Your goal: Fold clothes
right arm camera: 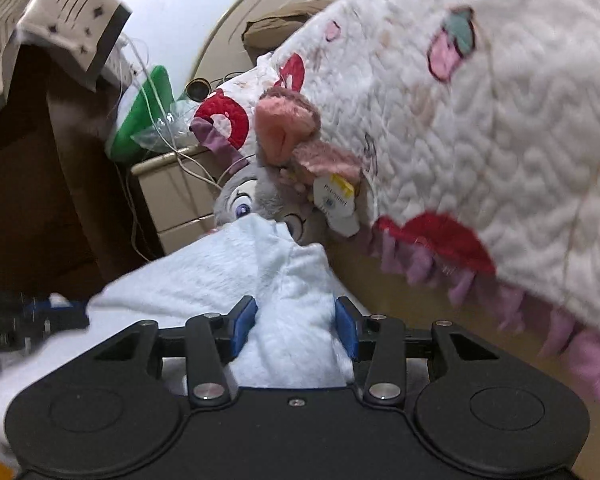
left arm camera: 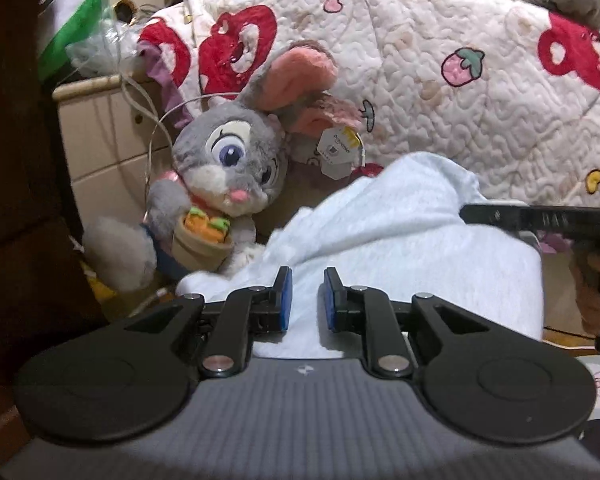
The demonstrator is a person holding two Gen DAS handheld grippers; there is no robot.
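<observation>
Left wrist: left gripper (left arm camera: 304,298) narrowly apart over pale garment (left arm camera: 400,232); right gripper (right arm camera: 296,326) half-open astride it.

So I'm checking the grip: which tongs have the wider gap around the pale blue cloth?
The right tongs; the left tongs stand narrower over the pale blue cloth.

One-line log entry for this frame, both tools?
task: fold clothes | left tool: open over pale blue cloth | right tool: open, cloth between pads | plush rabbit behind

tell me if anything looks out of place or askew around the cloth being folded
The plush rabbit slumps against the quilt, paper tag still attached to its ear. The light blue garment lies bunched in a heap, not flat. Loose white cables trail over the bedside cabinet.
</observation>
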